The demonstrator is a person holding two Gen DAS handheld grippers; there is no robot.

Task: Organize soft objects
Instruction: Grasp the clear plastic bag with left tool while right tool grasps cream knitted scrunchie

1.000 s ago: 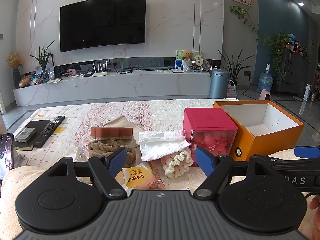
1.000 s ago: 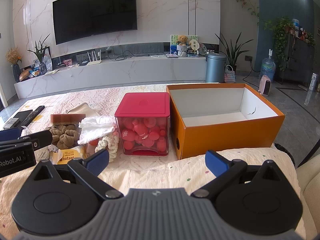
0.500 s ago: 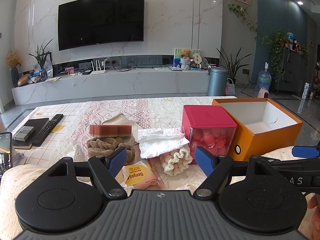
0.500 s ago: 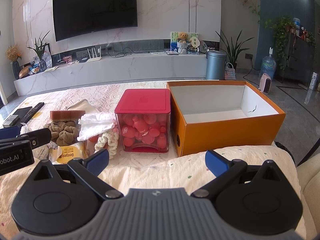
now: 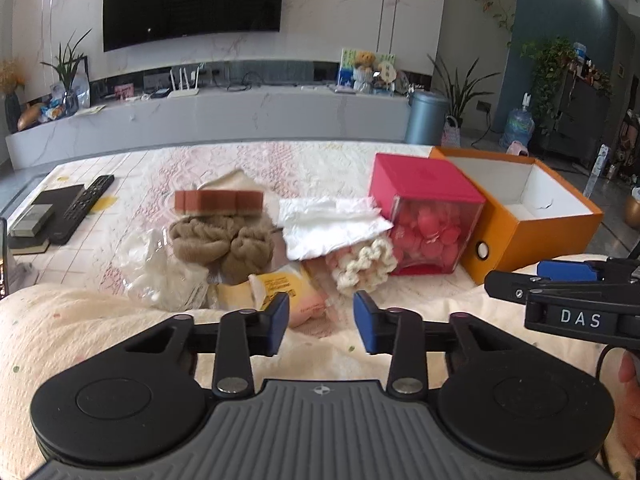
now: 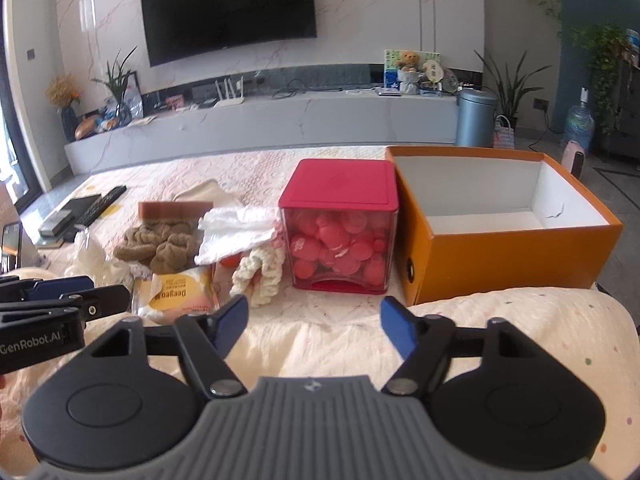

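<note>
Obs., both wrist views. Left tool: blue pads part-way apart, jaws have just been closing; nothing between them, only cream quilt behind the gap. It hangs near the front edge of the pile. Right tool: pads wider apart than the left's, also just been closing; gap empty, held over the cream dotted quilt in front of the boxes.

Soft items lie in a loose heap on the lace-covered worktop, left of the boxes:
- brown fuzzy knotted cloth, w/ a flat brick-red sponge strip just behind it
- crumpled white tissue/plastic sheet, overlapping a cream-and-pink crocheted scrunchie
- yellow-label wrapped bun packet, nearest the left tool
- clear crinkled bag w/ white contents, at far left of heap

Clear cube box w/ red lid, full of pink round pieces, lid on, touching or just beside the scrunchie. Open orange cardboard box w/ white inside stands just right of it; nothing visible in it.

Black remote and dark book at far left of worktop, well apart from the heap.
</note>
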